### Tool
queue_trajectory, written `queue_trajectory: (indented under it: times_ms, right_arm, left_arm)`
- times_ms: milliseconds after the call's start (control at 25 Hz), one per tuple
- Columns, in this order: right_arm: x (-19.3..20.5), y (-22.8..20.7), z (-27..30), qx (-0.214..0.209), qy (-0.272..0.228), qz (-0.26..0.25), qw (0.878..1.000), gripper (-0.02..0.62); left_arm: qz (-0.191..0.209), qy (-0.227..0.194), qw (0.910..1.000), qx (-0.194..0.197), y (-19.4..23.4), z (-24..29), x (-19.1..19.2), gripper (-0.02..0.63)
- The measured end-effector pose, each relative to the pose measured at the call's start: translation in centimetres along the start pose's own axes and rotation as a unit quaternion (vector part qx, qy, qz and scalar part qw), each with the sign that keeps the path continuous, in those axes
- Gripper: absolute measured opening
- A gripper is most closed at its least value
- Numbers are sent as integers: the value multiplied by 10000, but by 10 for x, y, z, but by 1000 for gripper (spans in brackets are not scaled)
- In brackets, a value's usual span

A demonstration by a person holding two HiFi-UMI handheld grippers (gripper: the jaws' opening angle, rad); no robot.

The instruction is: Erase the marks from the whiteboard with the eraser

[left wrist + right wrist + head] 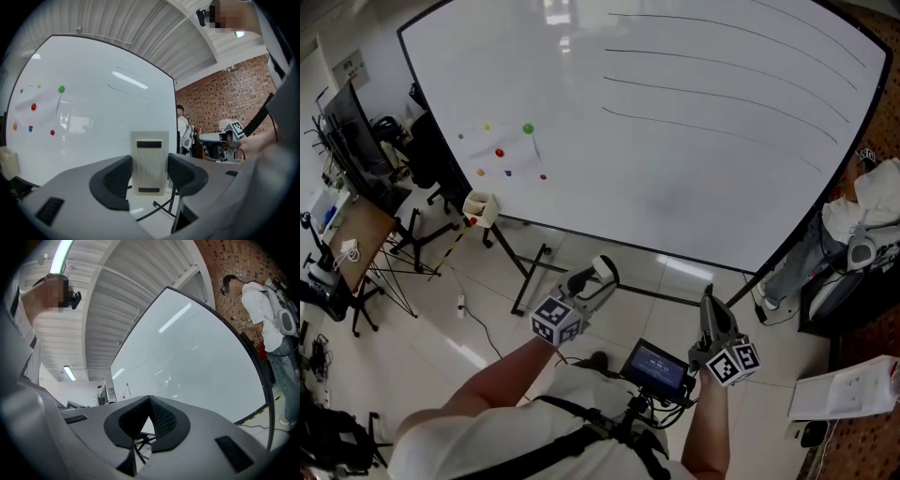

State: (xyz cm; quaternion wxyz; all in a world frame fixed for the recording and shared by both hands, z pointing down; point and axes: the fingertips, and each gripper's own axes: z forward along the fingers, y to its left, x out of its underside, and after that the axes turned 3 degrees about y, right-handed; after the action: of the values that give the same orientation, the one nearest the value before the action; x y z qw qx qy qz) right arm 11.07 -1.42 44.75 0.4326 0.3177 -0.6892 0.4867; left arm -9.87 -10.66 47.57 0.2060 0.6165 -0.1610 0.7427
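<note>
- My left gripper (149, 177) is clamped on the eraser (149, 154), a pale upright block held by its two long sides, well short of the whiteboard (675, 187).
- My right gripper (149, 404) is closed with nothing in it.
- The eraser looks light and stiff, probably with a soft wiping face. I judge the side grip sound, though hard pressing could twist it.
- The marks (722, 84), four long thin lines, cross the board's upper right.
- Coloured magnets (528, 128) dot the board's left part; I would keep wipes away from them.
- The stand legs (530, 272) reach along the floor near me. A person (862, 216) stands just beside the board's right edge, so room there is tight.
</note>
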Motion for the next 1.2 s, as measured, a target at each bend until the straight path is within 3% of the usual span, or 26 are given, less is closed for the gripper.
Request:
queue_trajectory:
  times_ms: [200, 360, 520, 680, 1040, 1200]
  right_arm:
    - [-8, 7, -13, -112, -203, 308, 9993, 5]
    - [-17, -9, -18, 37, -322, 312, 9990, 5]
    - [-29, -23, -11, 150, -317, 235, 9991, 5]
    - [-53, -31, 28, 84, -295, -55, 9995, 5]
    - [-104, 4, 159, -784, -206, -925, 9924, 5]
    - [-110, 19, 193, -1025, -309, -1033, 9889, 5]
  left_arm:
    - [178, -16, 9998, 121, -7, 19, -17, 265]
    - [266, -149, 9992, 255, -8, 50, -32, 265]
    - [462, -473, 9978, 8, 16, 65, -60, 266]
    - [828, -720, 9934, -331, 54, 71, -94, 266]
    - [808, -1151, 9864, -851, 147, 71, -154, 265]
    - [1043, -1507, 9799, -785, 170, 68, -195, 264]
